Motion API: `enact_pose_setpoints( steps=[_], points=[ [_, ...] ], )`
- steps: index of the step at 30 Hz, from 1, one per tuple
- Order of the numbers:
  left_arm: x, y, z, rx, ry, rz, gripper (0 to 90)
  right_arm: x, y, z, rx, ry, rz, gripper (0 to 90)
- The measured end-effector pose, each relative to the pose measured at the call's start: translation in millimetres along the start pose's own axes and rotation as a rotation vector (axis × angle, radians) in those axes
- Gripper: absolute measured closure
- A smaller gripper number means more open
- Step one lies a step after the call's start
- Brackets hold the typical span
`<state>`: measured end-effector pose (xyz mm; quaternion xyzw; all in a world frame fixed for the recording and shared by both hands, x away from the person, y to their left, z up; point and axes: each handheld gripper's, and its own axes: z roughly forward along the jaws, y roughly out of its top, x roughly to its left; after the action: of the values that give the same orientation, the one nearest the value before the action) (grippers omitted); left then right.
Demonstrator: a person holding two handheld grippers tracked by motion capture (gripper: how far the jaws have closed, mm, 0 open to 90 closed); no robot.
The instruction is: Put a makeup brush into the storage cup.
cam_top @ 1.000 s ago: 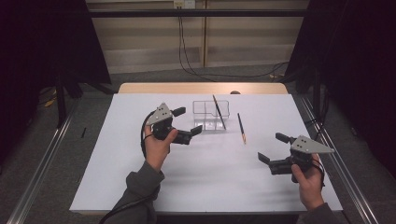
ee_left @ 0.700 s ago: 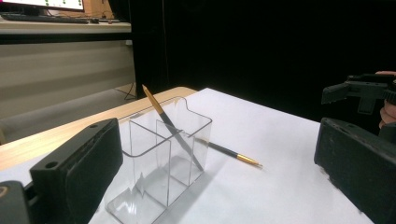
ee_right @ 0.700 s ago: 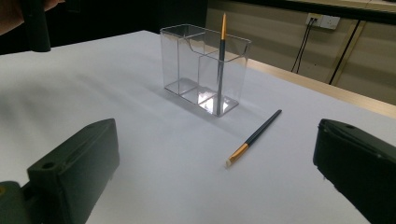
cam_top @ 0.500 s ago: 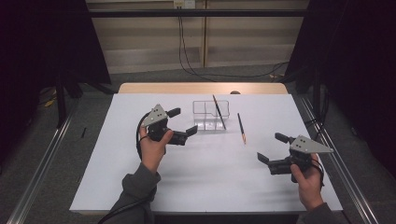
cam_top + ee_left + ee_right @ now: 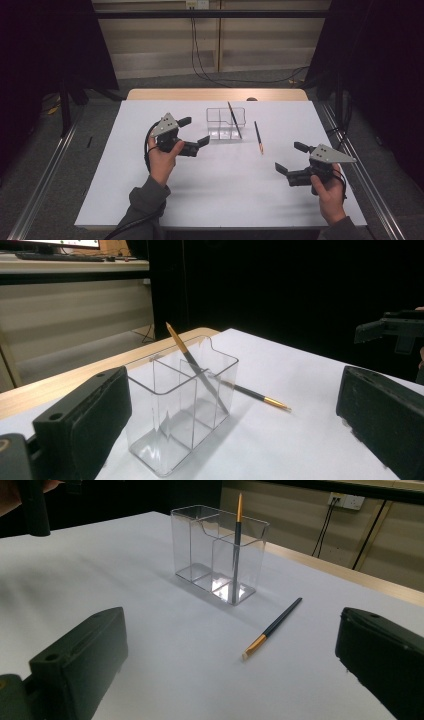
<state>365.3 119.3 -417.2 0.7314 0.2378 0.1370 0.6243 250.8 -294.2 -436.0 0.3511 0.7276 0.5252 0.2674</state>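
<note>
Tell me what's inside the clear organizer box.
One brush stands tilted in an end compartment of the clear organizer, its tip above the rim. The other compartments look empty. A second brush lies outside on the table.

No legible txt, labels or nos.

Lower brush (image 5: pixel 256 396) stretch behind clear holder (image 5: pixel 182 405)

A clear acrylic organizer (image 5: pixel 220 555) with compartments stands on the white table surface (image 5: pixel 100 570). One brush (image 5: pixel 236 545) stands upright in its near-right compartment. A second brush (image 5: pixel 272 628) lies flat just beside it, apart from the wide-set jaws.
</note>
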Motion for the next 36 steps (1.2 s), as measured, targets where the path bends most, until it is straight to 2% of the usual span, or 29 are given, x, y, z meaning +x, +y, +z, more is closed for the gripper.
enact_pose_setpoints(
  steps=[7, 16, 19, 32, 36],
  points=[
    [0.6, 0.7, -3.0, -0.002, 0.000, 0.011, 1.3, -3.5, -1.4, 5.4, 0.012, -0.003, 0.006, 0.0],
    [0.3, 1.1, -7.2, -0.019, 0.012, -0.004, 1.3, -7.6, 2.2, 17.9, 0.037, -0.014, 0.015, 0.0],
    [1.0, 1.2, -9.3, -0.015, 0.010, 0.004, 1.4, -8.0, 4.4, 22.0, 0.037, -0.009, 0.022, 0.0],
    [-1.3, 0.1, -8.9, -0.032, -0.007, -0.017, 1.5, -7.8, 17.7, 39.2, 0.034, 0.001, 0.016, 0.1],
    [-1.2, 0.0, -9.4, -0.031, 0.001, -0.018, 1.5, -8.3, 20.4, 43.9, 0.029, 0.001, 0.025, 0.0]
  ],
)
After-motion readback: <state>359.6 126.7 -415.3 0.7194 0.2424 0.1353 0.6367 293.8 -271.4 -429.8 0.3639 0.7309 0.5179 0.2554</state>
